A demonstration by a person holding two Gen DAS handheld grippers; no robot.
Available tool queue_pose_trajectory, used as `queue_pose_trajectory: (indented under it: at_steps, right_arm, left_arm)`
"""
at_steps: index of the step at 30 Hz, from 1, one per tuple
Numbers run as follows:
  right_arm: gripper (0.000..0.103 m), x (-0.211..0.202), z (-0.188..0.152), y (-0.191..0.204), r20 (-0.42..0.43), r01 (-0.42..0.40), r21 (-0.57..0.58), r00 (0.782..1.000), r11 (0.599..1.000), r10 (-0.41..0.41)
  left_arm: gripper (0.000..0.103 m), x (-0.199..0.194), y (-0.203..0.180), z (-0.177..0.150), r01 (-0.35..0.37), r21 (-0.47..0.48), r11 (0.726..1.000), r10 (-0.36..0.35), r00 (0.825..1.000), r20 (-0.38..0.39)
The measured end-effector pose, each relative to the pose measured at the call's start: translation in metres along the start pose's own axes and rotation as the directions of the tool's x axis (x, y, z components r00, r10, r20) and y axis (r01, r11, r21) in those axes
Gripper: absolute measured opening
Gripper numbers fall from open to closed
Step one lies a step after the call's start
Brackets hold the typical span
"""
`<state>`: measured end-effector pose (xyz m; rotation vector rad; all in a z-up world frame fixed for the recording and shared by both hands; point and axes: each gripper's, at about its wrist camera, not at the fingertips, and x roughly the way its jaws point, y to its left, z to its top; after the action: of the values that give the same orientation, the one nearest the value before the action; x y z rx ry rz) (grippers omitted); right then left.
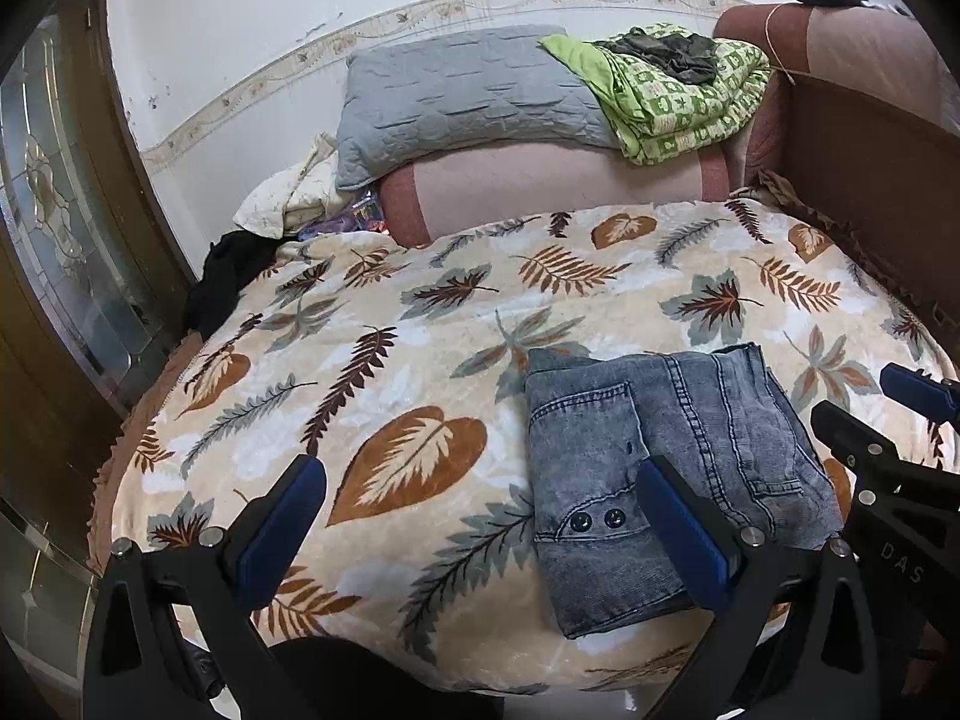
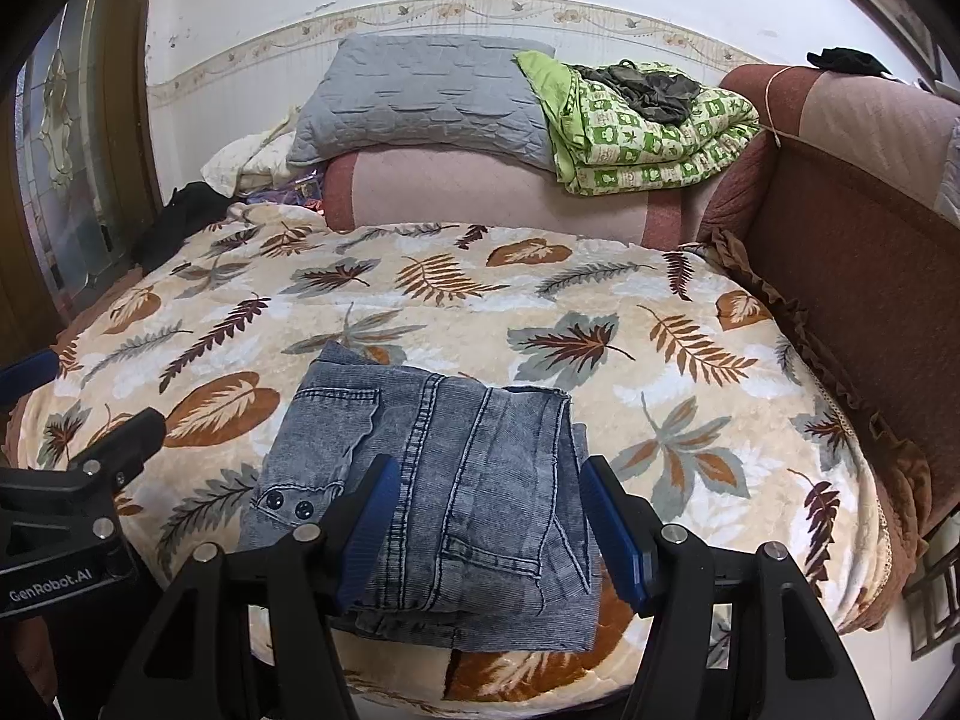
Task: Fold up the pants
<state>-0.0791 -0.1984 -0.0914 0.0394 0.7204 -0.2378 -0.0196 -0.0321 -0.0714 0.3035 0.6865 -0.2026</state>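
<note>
Jeans: the folded denim pants (image 2: pixel 444 498) lie in a compact bundle on the leaf-print blanket (image 2: pixel 600 312), near the bed's front edge (two dark buttons face up).
Left gripper: the left gripper (image 1: pixel 480 531) is spread wide, nothing between its blue pads, hovering over the blanket just left of the bundle.
Right gripper: the right gripper (image 2: pixel 489 531) is parted above the jeans, gripping nothing.
Far end: grey pillow (image 2: pixel 420 96) and green patterned quilt (image 2: pixel 648 132) stacked on a pink bolster (image 2: pixel 498 192).
</note>
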Motion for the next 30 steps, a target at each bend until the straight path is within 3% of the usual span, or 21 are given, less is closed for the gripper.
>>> queue_pose_trajectory:
  at_steps: [16,30]
  right_arm:
    - [0.066,-0.011,0.004,0.007,0.050,-0.002,-0.016,0.999,1.000,0.003]
    - [0.066,-0.026,0.005,0.013,0.129,-0.001,-0.047,0.992,0.999,0.007]
  left_arm:
    - [0.103,-0.007,0.020,0.005,-0.055,-0.070,0.996,0.057,0.998,0.033]
    - [0.103,-0.015,0.023,0.007,-0.028,-0.084,0.996,0.032,0.998,0.058]
